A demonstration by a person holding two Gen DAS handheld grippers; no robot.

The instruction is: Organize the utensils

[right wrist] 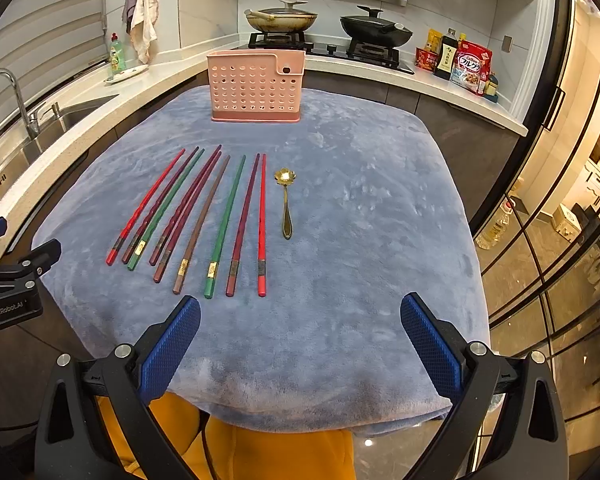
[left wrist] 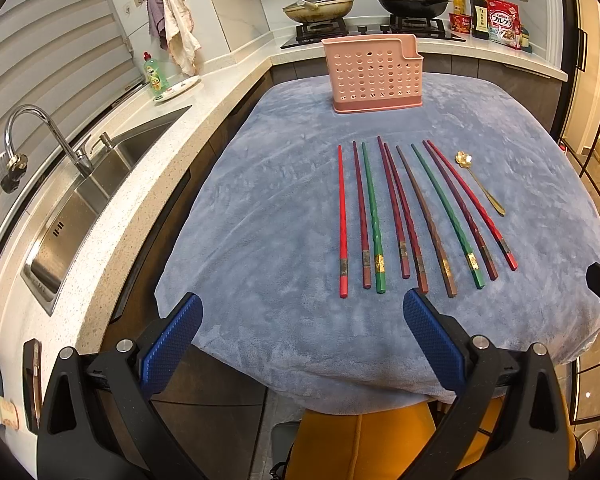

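Several chopsticks (left wrist: 412, 216) in red, maroon, green and brown lie side by side on the blue cloth; they also show in the right wrist view (right wrist: 196, 216). A gold spoon (left wrist: 480, 184) with a flower-shaped bowl lies just right of them, also seen in the right wrist view (right wrist: 286, 204). A pink perforated utensil holder (left wrist: 374, 74) stands upright at the far end of the cloth, also in the right wrist view (right wrist: 256, 86). My left gripper (left wrist: 302, 312) is open and empty above the near edge. My right gripper (right wrist: 300, 314) is open and empty, likewise near the front edge.
The blue cloth (left wrist: 268, 208) covers a table. A steel sink (left wrist: 80, 204) and tap sit in the counter to the left. A stove with two lidded pans (right wrist: 328, 24) and food packets (right wrist: 470, 64) stand behind. A glass door (right wrist: 560, 240) is to the right.
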